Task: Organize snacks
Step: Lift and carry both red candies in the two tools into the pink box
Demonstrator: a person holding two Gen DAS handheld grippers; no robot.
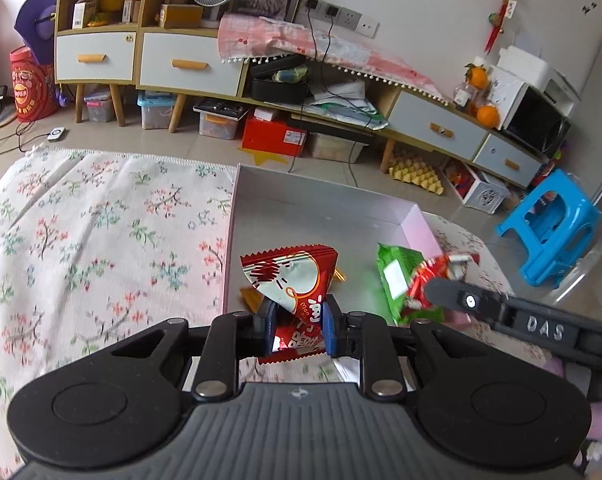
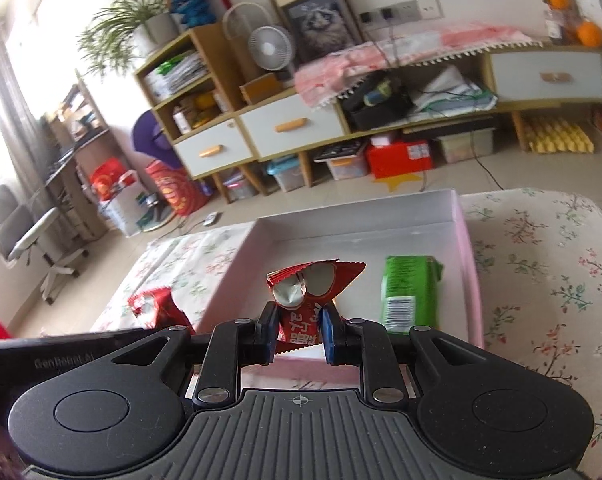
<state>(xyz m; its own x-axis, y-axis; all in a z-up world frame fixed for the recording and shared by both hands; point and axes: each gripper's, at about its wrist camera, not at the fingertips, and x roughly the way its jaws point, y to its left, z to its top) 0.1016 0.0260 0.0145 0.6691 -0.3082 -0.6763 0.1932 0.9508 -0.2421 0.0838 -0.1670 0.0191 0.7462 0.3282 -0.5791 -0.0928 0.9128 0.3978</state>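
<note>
at the bottom centre of each wrist view, jaws pinch a snack: the left gripper [image 1: 299, 320] grips a red-and-white packet [image 1: 297, 280], the right gripper [image 2: 299, 330] a crumpled red packet [image 2: 305, 292]. beyond, centre frame, a green packet [image 2: 409, 292] lies in the pink box [image 2: 467, 236] on the flowered surface [image 1: 101, 240].

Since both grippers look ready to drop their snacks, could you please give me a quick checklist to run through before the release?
1. Left gripper clamps its red snack packet: ok.
2. Right gripper clamps its own red packet: ok.
3. Pink box open with bare floor free: ok.
4. Green packet already lies in the box, clear of the middle: ok.
5. Left packet over the box, not the floral cloth: ok, just inside the left wall.
6. Height above the box floor: cannot tell.
</note>
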